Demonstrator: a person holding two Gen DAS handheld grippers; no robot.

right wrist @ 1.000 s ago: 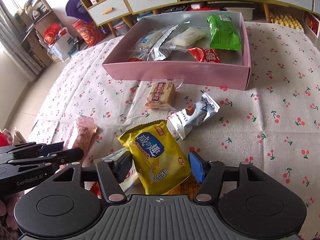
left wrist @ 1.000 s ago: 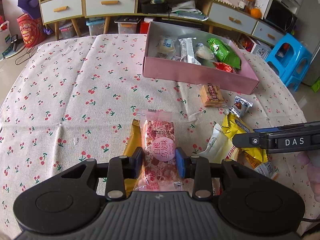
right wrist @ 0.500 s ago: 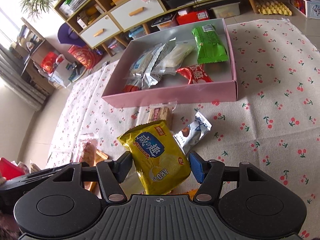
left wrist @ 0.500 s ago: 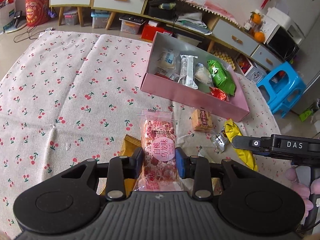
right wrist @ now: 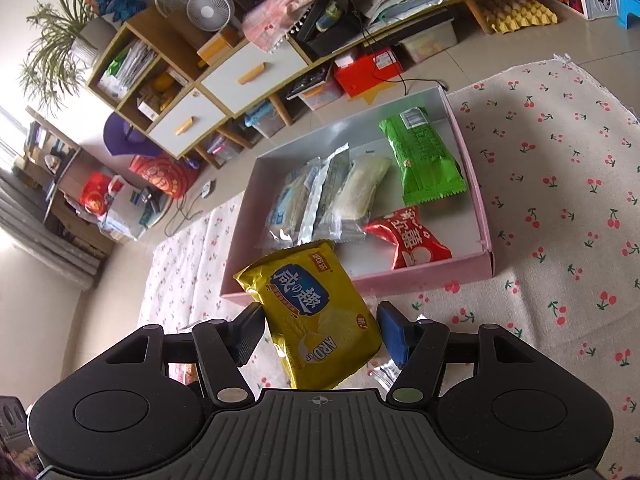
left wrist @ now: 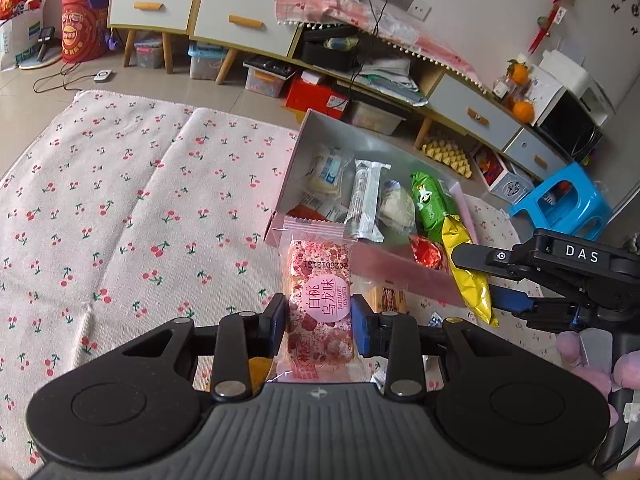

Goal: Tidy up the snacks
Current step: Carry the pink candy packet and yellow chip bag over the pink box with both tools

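Observation:
My left gripper (left wrist: 319,322) is shut on a pink snack bar (left wrist: 319,300) and holds it above the cloth, just short of the pink box (left wrist: 404,270). My right gripper (right wrist: 320,332) is shut on a yellow cracker pack (right wrist: 316,312), lifted near the front wall of the pink box (right wrist: 420,276). The right gripper with the yellow pack (left wrist: 466,268) shows at the right of the left wrist view. The box holds several snacks: a green pack (right wrist: 424,160), a red pack (right wrist: 408,240), silver and pale packs (right wrist: 324,196).
A cherry-print cloth (left wrist: 120,216) covers the surface. A brown biscuit pack (left wrist: 386,298) and other small snacks lie on it below the grippers. A blue stool (left wrist: 564,204) stands at the right. Cabinets and storage boxes (left wrist: 240,36) stand behind.
Both grippers have risen and moved forward toward the pink box, each carrying its snack. The box now lies closer beneath both.

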